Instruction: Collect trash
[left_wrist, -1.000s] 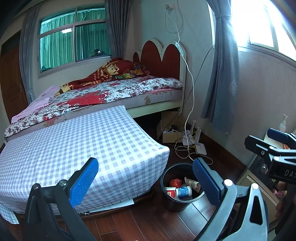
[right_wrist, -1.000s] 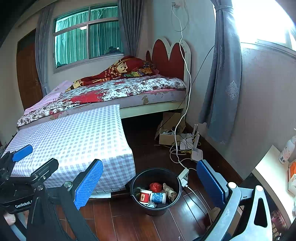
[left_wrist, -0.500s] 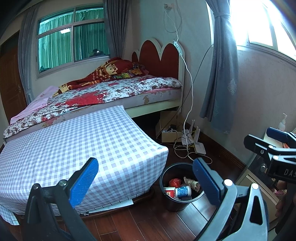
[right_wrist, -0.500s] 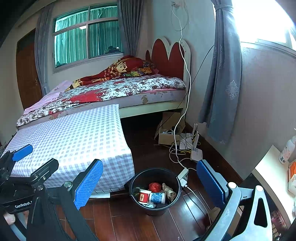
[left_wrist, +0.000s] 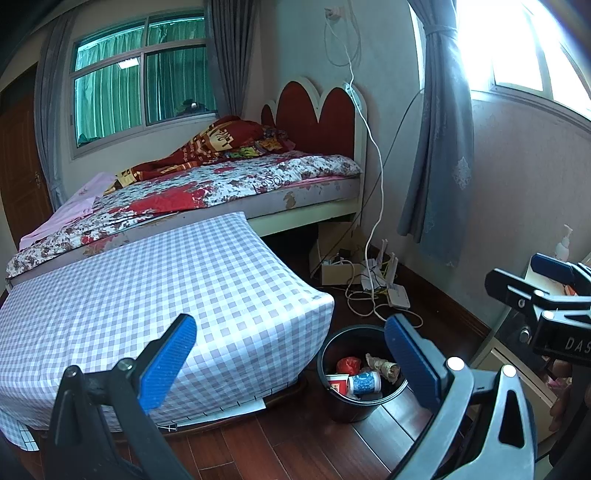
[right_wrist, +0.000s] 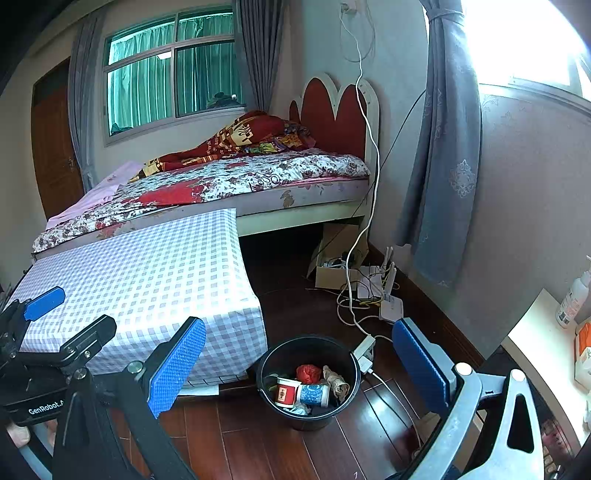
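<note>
A black trash bin (left_wrist: 334, 406) stands on the wooden floor by the corner of the checkered table; it also shows in the right wrist view (right_wrist: 269, 354). It holds a red-and-white cup (right_wrist: 287, 392), a blue-patterned cup (right_wrist: 314, 394), a red wrapper (right_wrist: 308, 373) and crumpled paper (right_wrist: 338, 382). My left gripper (left_wrist: 290, 358) is open and empty, held above and in front of the bin. My right gripper (right_wrist: 299, 363) is open and empty, also above the bin. Each gripper shows at the edge of the other's view.
A low table under a purple checkered cloth (left_wrist: 147, 295) fills the left. A bed with a floral cover (left_wrist: 221, 184) lies behind. Cables, a router and a cardboard box (right_wrist: 336, 273) lie by the wall. A white cabinet (right_wrist: 535, 332) with bottles stands at right.
Both views have shifted very slightly; the bin sits a touch lower and nearer. Both grippers stay open and empty.
</note>
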